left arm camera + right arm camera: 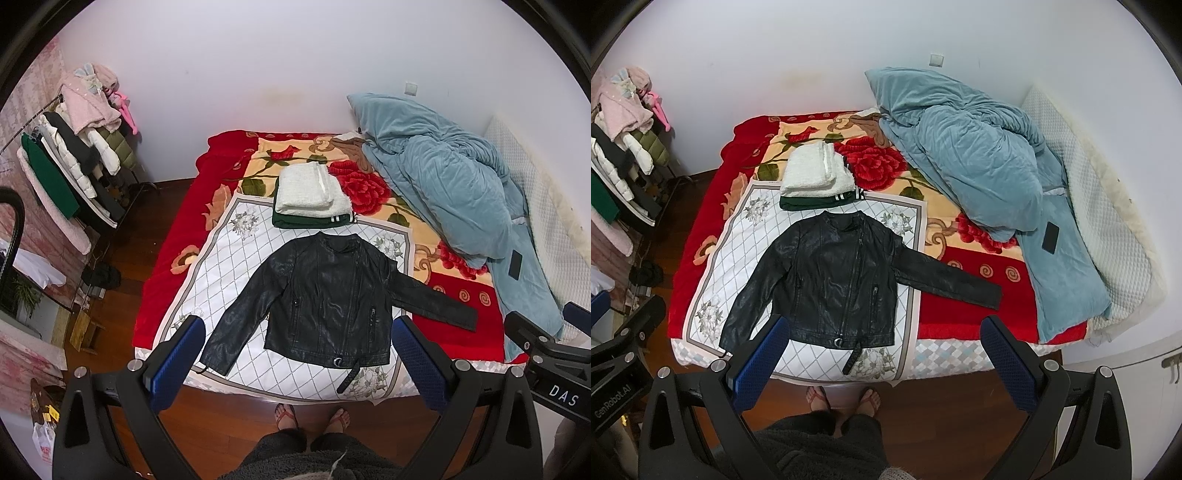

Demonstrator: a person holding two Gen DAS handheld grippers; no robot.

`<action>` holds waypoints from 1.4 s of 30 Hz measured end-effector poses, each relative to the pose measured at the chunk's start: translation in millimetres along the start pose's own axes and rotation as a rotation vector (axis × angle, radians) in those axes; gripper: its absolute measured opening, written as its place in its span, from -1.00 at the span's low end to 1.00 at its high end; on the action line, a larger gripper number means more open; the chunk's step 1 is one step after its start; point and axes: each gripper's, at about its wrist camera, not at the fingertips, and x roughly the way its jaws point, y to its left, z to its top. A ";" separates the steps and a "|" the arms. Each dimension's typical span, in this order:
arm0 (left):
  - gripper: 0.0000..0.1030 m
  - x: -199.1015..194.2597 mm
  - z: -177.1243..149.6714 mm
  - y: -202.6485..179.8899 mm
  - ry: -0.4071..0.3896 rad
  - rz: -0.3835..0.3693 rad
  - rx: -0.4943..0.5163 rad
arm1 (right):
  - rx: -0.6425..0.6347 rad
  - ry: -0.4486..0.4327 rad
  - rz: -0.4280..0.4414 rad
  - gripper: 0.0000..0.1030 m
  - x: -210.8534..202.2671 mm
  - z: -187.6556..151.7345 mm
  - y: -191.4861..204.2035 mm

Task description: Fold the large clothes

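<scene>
Black leather jacket (pixel 328 299) lies flat and face up on a bed (pixel 166 258), its zipped front showing, collar toward the far wall and hem toward the near edge. Both sleeves are spread outward: one angles down toward the near left corner of the white diamond-patterned sheet (pixel 229 266), the other stretches right across a red floral blanket (pixel 369 184). A loose belt strap (pixel 349 376) hangs from the hem buckle.

Just beyond the collar sits a small stack of folded clothes: a white fluffy garment (pixel 306 192) on top of a dark green one (pixel 295 220) with white stripes at its edge. A rumpled blue duvet (pixel 443 184) is heaped along the right side of the bed, with a dark phone (pixel 515 264) resting on it. A rack of hanging clothes (pixel 70 166) stands to the left, against the wall.

The left tool (pixel 295 362) is held above the near edge of the bed, its blue-padded fingers spread wide and released, gripping nothing. The right tool (pixel 882 362) is likewise wide apart and empty, just beside the left one. Neither touches the jacket. The person's sandalled feet (pixel 314 415) stand on the wooden floor (pixel 207 421) at the foot of the bed.
</scene>
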 end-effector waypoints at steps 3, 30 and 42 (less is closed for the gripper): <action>0.99 -0.1 0.5 0.1 0.000 -0.001 -0.001 | -0.001 -0.001 -0.001 1.00 -0.3 -0.2 0.0; 0.99 -3.2 2.4 -1.6 -0.008 -0.004 -0.001 | 0.003 -0.005 0.000 1.00 -3.2 -0.3 1.4; 0.99 39.5 26.9 2.9 -0.086 0.084 0.011 | 0.086 0.028 0.018 1.00 25.3 11.8 16.4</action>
